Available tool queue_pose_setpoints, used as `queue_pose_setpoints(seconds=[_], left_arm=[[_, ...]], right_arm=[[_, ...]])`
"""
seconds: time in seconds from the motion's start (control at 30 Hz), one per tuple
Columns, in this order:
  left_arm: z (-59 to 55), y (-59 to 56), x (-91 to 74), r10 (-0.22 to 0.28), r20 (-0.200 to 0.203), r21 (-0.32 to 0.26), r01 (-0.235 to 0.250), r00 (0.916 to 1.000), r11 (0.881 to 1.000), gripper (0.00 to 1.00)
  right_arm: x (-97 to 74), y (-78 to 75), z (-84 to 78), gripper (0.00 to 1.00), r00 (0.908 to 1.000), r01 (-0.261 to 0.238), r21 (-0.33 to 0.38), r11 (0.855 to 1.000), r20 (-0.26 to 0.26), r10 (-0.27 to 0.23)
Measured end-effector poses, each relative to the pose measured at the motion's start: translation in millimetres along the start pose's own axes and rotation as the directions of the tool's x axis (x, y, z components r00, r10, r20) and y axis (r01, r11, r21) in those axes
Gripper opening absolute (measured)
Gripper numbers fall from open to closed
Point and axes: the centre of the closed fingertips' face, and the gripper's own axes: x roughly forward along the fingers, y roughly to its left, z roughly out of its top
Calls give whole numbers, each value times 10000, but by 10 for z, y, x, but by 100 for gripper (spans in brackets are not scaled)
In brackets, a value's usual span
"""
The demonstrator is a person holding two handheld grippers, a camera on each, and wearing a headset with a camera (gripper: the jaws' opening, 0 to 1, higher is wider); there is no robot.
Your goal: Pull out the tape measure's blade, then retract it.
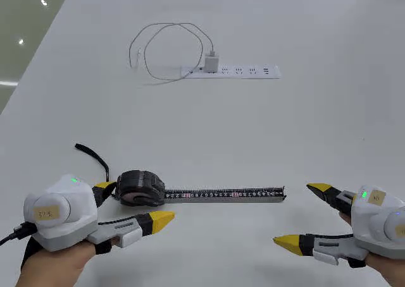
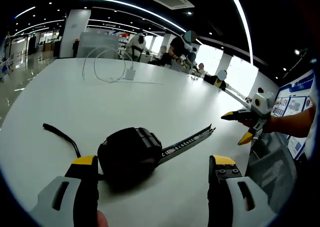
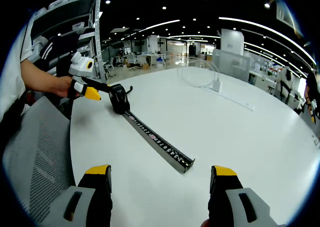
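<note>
White table [image 1: 266, 129]: carries everything. Power strip [image 1: 231, 71] with looped cable [image 1: 166, 47] lies at 12 o'clock, well apart from the work.

Tape measure: black case [image 1: 139, 188] at 8 o'clock. The blade [image 1: 224, 194] is drawn out and lies flat, running from the case toward 3 o'clock. The strap [image 1: 93, 157] trails toward 10 o'clock.

Left gripper [image 1: 134, 201]: jaws spread, straddling the case. One jaw is at or just beside its flank and the other stands apart, so nothing is clamped.

Right gripper [image 1: 302, 214]: at 4 o'clock, jaws spread and empty, near the blade tip [image 1: 283, 193] but not touching it.

Stage, by judgement: pull-out looks done and retraction remains.

Hazards:
- The case is unclamped, so a lopsided squeeze could skid or spin it away.
- Whether the lock is set cannot be told. If the blade is freed unguided, it may whip back and slam its tip into the case.
- The strap could foul a closing jaw.
</note>
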Motion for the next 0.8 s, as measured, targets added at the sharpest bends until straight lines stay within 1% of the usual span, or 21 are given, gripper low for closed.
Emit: queue_pose_setpoints(seconds=[0.07,0.17,0.23,0.3,0.33,0.4,0.5,0.73,0.8], left_arm=[[2,1,15,148,10,-43,-148,9999,9999,88],[-4,45,32,469,8,-125,-469,9989,9988,85],[0,33,44,507,27,-180,-506,9987,9986,86],[-1,37,54,715,28,-186,-715,9974,9973,85],[-8,59,56,915,-2,-168,-915,9958,9957,84],[-16,60,67,1062,-55,-72,-1062,9943,9943,82],[-14,96,85,1432,-25,-316,-1432,9897,9892,81],[-18,105,113,1971,-128,-296,-1974,9803,9799,78],[-9,118,113,2106,-109,-436,-2109,9775,9765,78]], right_arm=[[10,-7,-5,77,9999,-75,-117,9999,-94,74],[36,-17,-20,74,9990,-317,-359,9989,-337,305],[44,-40,-21,72,9986,-371,-474,9982,-405,352],[55,-59,-26,70,9977,-473,-559,9973,-502,445],[66,-72,-31,69,9971,-531,-604,9968,-568,497],[80,-95,-37,69,9966,-567,-638,9964,-639,526],[96,-122,-43,68,9951,-670,-760,9949,-783,610],[137,-199,-71,63,9906,-899,-1067,9902,-1126,778],[147,-213,-74,58,9882,-1022,-1198,9875,-1261,870]])
